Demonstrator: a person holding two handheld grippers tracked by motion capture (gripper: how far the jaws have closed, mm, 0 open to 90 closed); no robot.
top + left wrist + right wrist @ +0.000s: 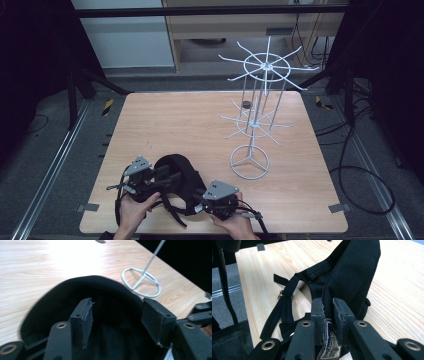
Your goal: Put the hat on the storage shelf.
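Wooden table, left tool level, agape over black cap; right tool clamped on cap.

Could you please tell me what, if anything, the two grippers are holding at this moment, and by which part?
The right gripper pinches the black cap by a fold of its fabric edge. The left gripper is open inside the cap, holding nothing.
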